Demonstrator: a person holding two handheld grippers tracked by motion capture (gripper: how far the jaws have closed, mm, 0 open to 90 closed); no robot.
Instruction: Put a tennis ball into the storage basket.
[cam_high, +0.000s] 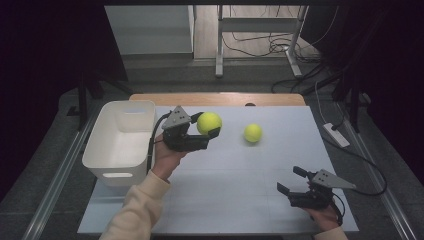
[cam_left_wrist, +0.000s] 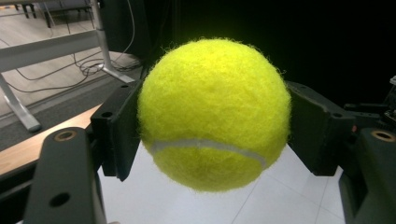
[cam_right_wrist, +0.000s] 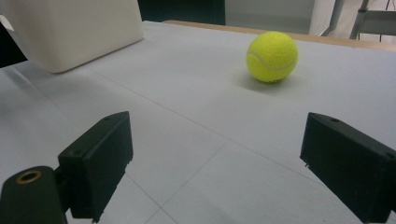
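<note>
My left tool (cam_high: 208, 127): clamped on a tennis ball (cam_high: 209, 123) (lifted, beside the bin (cam_high: 120, 140)); my right tool (cam_high: 294, 180): jaws wide, empty.

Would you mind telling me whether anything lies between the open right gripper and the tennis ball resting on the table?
Nothing visible does. The right gripper has its jaws open and empty, and only bare table lies between it and the free tennis ball. The white bin sits off to the side, and the left gripper holds the other ball aloft.
</note>
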